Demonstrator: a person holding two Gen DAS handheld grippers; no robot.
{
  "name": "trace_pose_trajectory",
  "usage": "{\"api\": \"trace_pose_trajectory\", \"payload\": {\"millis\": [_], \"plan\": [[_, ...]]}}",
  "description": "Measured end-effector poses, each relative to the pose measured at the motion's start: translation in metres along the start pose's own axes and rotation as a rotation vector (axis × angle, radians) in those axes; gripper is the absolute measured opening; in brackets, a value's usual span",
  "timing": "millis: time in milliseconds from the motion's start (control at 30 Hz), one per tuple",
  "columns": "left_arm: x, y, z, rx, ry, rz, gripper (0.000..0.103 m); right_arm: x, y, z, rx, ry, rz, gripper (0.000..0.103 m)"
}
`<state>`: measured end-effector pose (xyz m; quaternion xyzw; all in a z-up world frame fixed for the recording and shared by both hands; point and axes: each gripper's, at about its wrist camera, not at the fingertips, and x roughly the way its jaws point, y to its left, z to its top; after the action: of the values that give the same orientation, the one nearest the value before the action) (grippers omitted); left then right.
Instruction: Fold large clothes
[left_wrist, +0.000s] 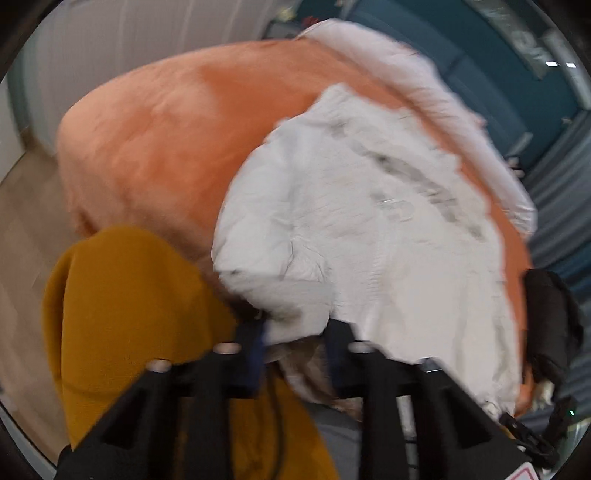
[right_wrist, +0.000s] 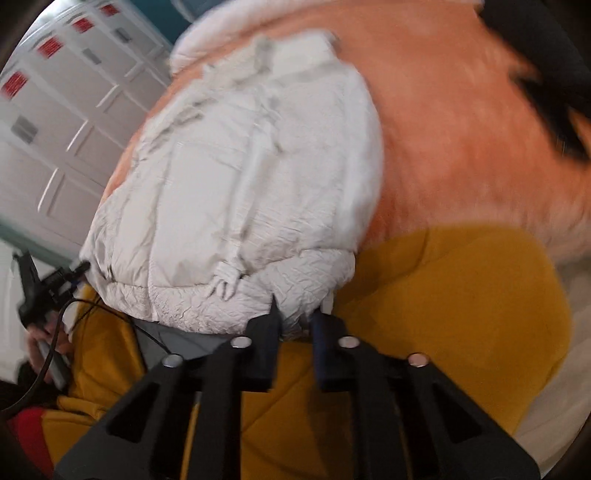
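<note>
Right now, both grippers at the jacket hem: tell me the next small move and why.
Probably lift both grippers together and carry the hem away from you, over the jacket. The left gripper and right gripper each seem to pinch the near hem, and the jacket lies spread on the orange cover, so it looks ready for a fold, though blur hides the grips.
</note>
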<state>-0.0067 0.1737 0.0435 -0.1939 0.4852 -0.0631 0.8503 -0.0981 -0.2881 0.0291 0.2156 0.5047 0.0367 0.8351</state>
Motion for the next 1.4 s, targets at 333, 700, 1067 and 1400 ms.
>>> {"api": "trace_pose_trajectory", "payload": {"millis": [333,700,1067,1400], "plan": [[-0.113,-0.083,0.089,0.142,-0.364,-0.268,0.006,-0.126,0.071,0.09,-0.187,-0.553,-0.013,0.008],[-0.015,-0.178,0.24,0.279,-0.621,-0.073,0.004,-0.055,0.08,0.284,-0.17,-0.752,-0.1,0.007],[0.107,-0.145,0.327,0.085,-0.557,0.195,0.032,-0.011,0.043,0.337,0.029,-0.96,-0.102,0.051],[0.029,-0.136,0.178,0.326,-0.499,0.143,0.055,-0.068,0.058,0.169,-0.223,-0.802,-0.055,0.053]]}}
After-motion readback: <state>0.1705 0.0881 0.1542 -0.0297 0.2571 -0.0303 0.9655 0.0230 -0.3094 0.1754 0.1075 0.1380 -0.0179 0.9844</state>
